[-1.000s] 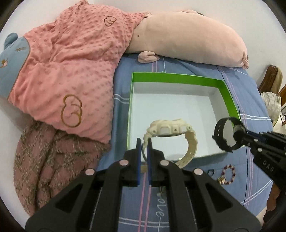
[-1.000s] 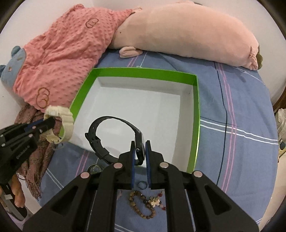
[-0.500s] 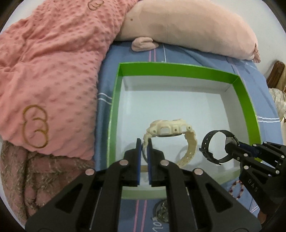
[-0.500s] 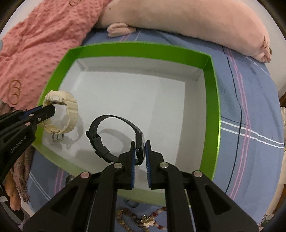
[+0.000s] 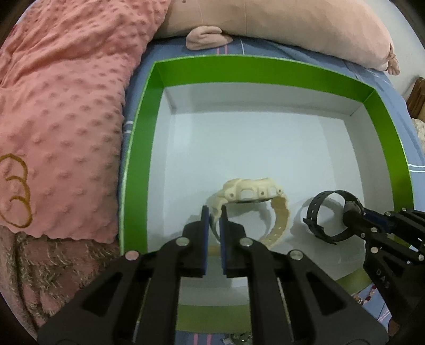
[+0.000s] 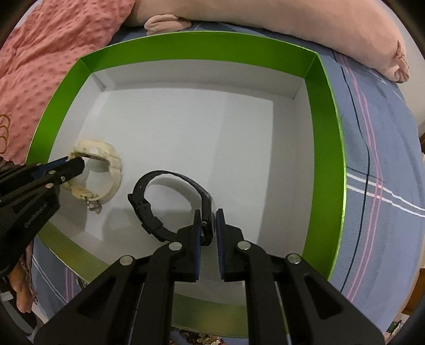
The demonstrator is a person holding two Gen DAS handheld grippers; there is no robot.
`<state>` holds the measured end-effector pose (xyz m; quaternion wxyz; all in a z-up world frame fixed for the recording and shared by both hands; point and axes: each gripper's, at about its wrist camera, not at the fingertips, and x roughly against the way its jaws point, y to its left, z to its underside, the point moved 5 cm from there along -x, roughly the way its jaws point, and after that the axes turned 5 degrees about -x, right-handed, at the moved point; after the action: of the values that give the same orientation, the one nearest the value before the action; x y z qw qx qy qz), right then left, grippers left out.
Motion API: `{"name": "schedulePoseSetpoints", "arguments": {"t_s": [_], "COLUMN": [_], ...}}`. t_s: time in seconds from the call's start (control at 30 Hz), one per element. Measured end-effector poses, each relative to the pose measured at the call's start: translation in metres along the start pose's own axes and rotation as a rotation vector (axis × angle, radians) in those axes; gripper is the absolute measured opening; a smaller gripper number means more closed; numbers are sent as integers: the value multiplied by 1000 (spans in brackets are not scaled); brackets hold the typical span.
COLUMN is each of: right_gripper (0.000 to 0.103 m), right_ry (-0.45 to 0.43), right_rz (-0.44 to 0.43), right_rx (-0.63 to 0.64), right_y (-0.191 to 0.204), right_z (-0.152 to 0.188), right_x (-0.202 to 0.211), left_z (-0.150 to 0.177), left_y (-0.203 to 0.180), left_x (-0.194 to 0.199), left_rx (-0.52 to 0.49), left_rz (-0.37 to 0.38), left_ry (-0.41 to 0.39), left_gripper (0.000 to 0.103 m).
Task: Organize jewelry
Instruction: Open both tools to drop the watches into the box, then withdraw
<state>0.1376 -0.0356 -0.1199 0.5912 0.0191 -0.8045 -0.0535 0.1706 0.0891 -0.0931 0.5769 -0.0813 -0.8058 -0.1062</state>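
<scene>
A green-walled box (image 5: 138, 148) with a white floor lies on the blue bed sheet; it also shows in the right wrist view (image 6: 326, 148). My left gripper (image 5: 214, 211) is shut on the strap of a cream watch (image 5: 252, 189), held low inside the box at its near left. The cream watch (image 6: 106, 159) and my left gripper (image 6: 75, 163) also show in the right wrist view. My right gripper (image 6: 208, 215) is shut on the case of a black watch (image 6: 164, 201), low over the box floor beside the cream one. In the left wrist view the black watch (image 5: 329, 220) hangs from my right gripper (image 5: 354, 213).
A pink dotted blanket (image 5: 61, 106) lies left of the box. A long pink plush pillow (image 5: 292, 24) lies behind it. A beaded bracelet (image 5: 368, 294) lies on the blue striped sheet (image 6: 377, 185) in front of the box. More beads (image 6: 202, 337) show at the bottom edge.
Both grippers moved forward and down over the box's near wall, bringing the cream and black watches from above the sheet to low inside the box.
</scene>
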Motion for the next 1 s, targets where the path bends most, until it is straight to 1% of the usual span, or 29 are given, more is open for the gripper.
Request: {"name": "schedulePoseSetpoints", "arguments": {"t_s": [0.23, 0.43, 0.47, 0.5, 0.53, 0.57, 0.6, 0.63, 0.67, 0.7, 0.77, 0.83, 0.87, 0.9, 0.93, 0.97, 1.0], "right_gripper": [11, 16, 16, 17, 17, 19, 22, 32, 40, 42, 43, 43, 43, 43, 44, 48, 50], "right_ry": [-1, -15, -19, -22, -28, -34, -41, -51, -63, -73, -94, -110, -120, -127, -133, -135, -133], "right_rz": [-1, -4, -4, -5, -9, -12, -14, -18, -22, -24, -33, -51, -64, -73, -88, -102, -110], "right_rx": [-10, -15, -18, -20, -23, -26, -28, -31, -35, -38, -43, -46, -46, -45, -44, -42, -41], "right_y": [-1, -1, -1, -1, -1, -2, -2, -2, -3, -4, -5, -7, -8, -7, -8, -10, -11], "right_z": [0, -1, -2, -2, -2, -2, -3, -3, -3, -3, -3, 2, 6, 10, 16, 23, 30], "right_x": [1, 7, 9, 11, 15, 19, 23, 28, 34, 40, 52, 70, 81, 88, 97, 105, 110], "left_z": [-2, -4, -5, -6, -6, -6, -6, -6, -6, -6, -3, 3, 8, 15, 23, 30, 43], "left_y": [0, 0, 0, -1, -1, -1, 0, 1, 2, 4, 5, 6, 8, 11, 14, 18, 26], "left_x": [-3, -1, 0, 1, 4, 7, 11, 15, 21, 27, 42, 57, 67, 75, 81, 86, 91], "left_rx": [-7, -12, -15, -17, -19, -21, -22, -21, -18, -17, -19, -17, -14, -9, 0, 11, 32], "left_rz": [-17, -18, -19, -18, -17, -22, -26, -31, -38, -47, -63, -71, -78, -86, -90, -91, -86], "left_ry": [6, -2, -4, -8, -15, -23, -30, -38, -51, -63, -90, -114, -127, -136, -141, -142, -137], "left_gripper": [9, 9, 11, 13, 18, 21, 29, 39, 44, 48, 50, 61, 68, 71, 72, 73, 73]}}
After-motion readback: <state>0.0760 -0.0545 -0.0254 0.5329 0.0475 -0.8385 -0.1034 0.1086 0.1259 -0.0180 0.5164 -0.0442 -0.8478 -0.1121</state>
